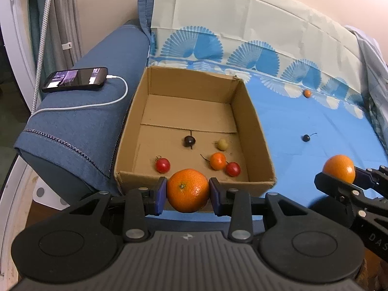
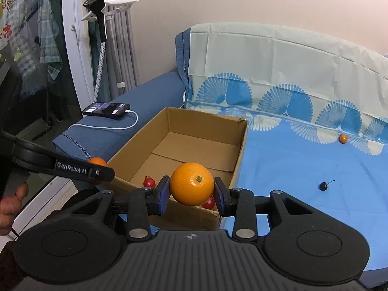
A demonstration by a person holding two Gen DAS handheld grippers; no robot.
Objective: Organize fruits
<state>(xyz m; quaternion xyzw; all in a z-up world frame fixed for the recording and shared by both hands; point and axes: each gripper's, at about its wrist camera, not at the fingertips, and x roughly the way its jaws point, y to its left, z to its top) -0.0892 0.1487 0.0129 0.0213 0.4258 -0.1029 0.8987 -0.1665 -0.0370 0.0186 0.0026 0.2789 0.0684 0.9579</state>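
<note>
My left gripper [image 1: 188, 192] is shut on a tangerine [image 1: 188, 189], held just in front of the near wall of an open cardboard box [image 1: 135, 106]. On the box floor lie a dark cherry [image 1: 189, 141], a yellow-green small fruit [image 1: 222, 144], a small orange fruit [image 1: 218, 161] and two red cherry tomatoes [image 1: 162, 165] [image 1: 233, 169]. My right gripper [image 2: 191, 190] is shut on a second tangerine [image 2: 191, 184], over the box's near right corner [image 2: 211, 215]. On the blue sheet lie a dark cherry [image 2: 323, 186] and a small orange fruit [image 2: 343, 138].
The box stands on a sofa covered by a blue fan-patterned sheet [image 2: 291, 165]. A phone [image 1: 75, 78] on a white charging cable [image 1: 116, 97] lies on the blue armrest left of the box. A person's hand [image 2: 9, 203] shows at the left edge.
</note>
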